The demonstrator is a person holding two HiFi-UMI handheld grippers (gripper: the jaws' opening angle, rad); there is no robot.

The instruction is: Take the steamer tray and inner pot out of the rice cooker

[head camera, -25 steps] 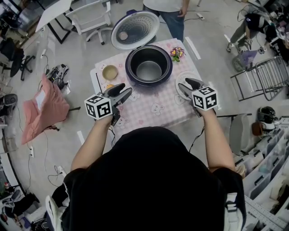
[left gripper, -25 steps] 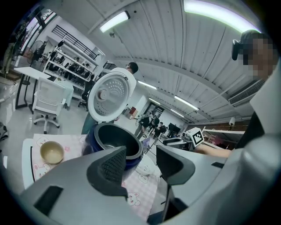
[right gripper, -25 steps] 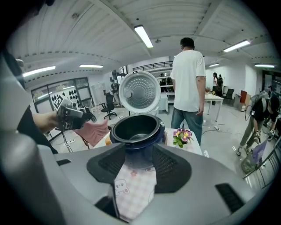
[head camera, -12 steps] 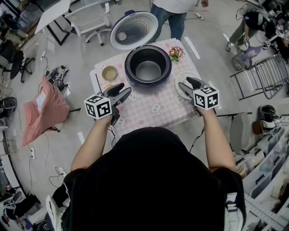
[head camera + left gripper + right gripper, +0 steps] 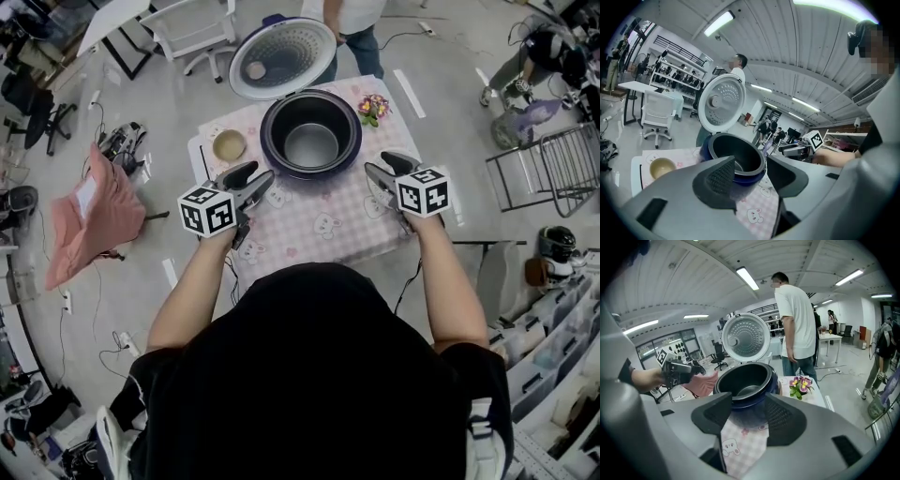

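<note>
Open rice cooker (image 5: 266, 142) holds dark inner pot (image 5: 310, 147).

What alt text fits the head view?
From above, an open rice cooker, its dark inner pot in place, sits on a pink checked table. A person holds the left hand-held gripper and right hand-held gripper near it on either side, both open and empty; the right's jaws have just been opening.

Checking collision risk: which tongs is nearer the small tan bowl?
The left tongs: the bowl sits just beyond their tips, left of the rice cooker. The right tongs are on the cooker's other side.
</note>
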